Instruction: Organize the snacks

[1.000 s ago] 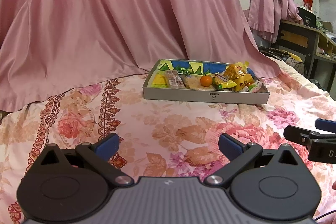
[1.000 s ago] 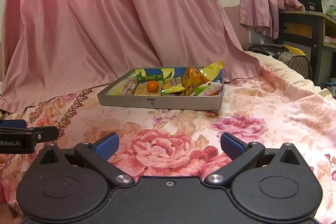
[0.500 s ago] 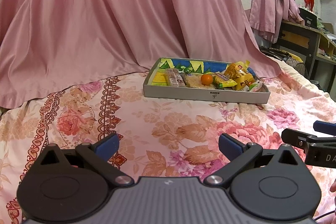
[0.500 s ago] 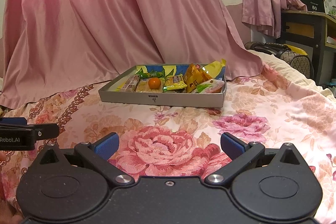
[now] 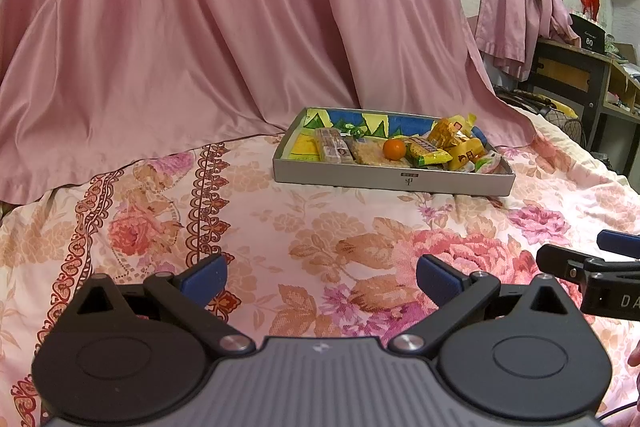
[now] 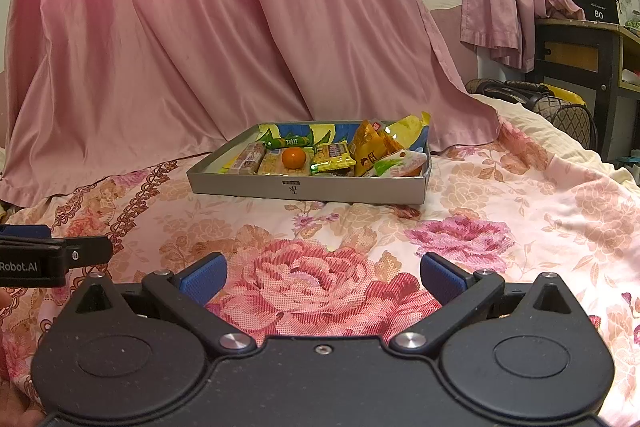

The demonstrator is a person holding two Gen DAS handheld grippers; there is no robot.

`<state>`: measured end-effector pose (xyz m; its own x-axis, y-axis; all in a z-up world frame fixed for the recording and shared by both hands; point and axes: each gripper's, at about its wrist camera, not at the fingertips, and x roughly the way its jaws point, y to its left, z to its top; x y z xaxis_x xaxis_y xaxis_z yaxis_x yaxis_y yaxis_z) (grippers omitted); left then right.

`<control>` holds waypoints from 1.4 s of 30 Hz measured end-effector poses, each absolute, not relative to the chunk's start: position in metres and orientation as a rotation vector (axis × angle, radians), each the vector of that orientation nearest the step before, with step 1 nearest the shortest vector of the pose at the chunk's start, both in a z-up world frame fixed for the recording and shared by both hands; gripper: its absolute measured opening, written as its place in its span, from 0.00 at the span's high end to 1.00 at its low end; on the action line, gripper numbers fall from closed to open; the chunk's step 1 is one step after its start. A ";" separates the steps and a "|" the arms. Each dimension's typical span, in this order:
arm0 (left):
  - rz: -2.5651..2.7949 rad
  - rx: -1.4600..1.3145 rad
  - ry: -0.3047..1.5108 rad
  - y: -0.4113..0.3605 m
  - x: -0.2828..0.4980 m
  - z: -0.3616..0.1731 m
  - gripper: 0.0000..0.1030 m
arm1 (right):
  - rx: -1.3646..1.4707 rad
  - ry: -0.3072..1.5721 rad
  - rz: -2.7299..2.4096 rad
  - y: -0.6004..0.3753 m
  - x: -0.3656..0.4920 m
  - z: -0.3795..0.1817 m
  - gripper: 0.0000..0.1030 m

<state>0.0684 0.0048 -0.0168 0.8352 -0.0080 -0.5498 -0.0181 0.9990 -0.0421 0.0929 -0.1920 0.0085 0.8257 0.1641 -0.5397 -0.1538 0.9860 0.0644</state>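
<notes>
Low in each frame, tongs first: left gripper (image 5: 322, 275), blue-padded fingers set wide apart, nothing between them; right gripper (image 6: 323, 273), likewise spread and empty; both hover just above the bedspread (image 6: 520, 227), side by side, each showing at the edge of the other's view.

Centre of both frames, well apart from the tongs: shallow grey tray (image 6: 308, 189) lying flat on the bedspread; inside it the snacks, namely a small orange (image 6: 293, 158) resting on a pale wrapped biscuit pack, a wrapped bar at its left, a yellow-green packet (image 6: 333, 157) at its right, and orange and yellow bags (image 6: 370, 147) crowded and leaning at the right end; left end of the tray floor mostly bare.

Step in hand, as a judgement: every snack in view already sits within the tray, none on the cloth; such a scene fits either tongs about to go in and tidy the pile, or tongs drawn back with sorting finished; the frames do not settle which.

Surface: soft floral bedspread, pink roses and a patterned border at the lower left, creased near the tray, likely yielding under pressure.

Room: pink curtain (image 5: 220, 27) filling the upper half; bright window at the upper right; dark wooden desk (image 6: 580, 67) at the right edge, a handbag beside it.
</notes>
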 end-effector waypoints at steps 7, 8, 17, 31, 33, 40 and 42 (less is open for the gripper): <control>0.006 -0.048 0.583 0.005 0.068 -0.017 0.00 | 0.019 0.576 0.169 -0.192 0.093 0.009 0.01; 0.005 -0.047 0.583 0.005 0.069 -0.017 0.00 | 0.018 0.576 0.168 -0.192 0.093 0.008 0.01; 0.005 -0.048 0.582 0.005 0.068 -0.016 0.00 | 0.018 0.576 0.169 -0.192 0.093 0.008 0.01; 0.004 -0.049 0.585 0.005 0.069 -0.016 0.00 | 0.019 0.580 0.170 -0.192 0.093 0.007 0.01; 0.004 -0.049 0.586 0.005 0.069 -0.016 0.00 | 0.018 0.580 0.170 -0.192 0.093 0.006 0.01; 0.001 -0.049 0.600 0.005 0.069 -0.016 0.00 | 0.018 0.581 0.170 -0.192 0.093 0.007 0.01; 0.014 -0.046 0.625 0.004 0.070 -0.016 0.00 | 0.018 0.581 0.170 -0.192 0.093 0.006 0.01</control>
<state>0.0701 0.0036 -0.0161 0.8112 -0.0005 -0.5848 -0.0275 0.9989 -0.0389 0.0928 -0.1920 0.0062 0.8222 0.1649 -0.5448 -0.1548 0.9858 0.0648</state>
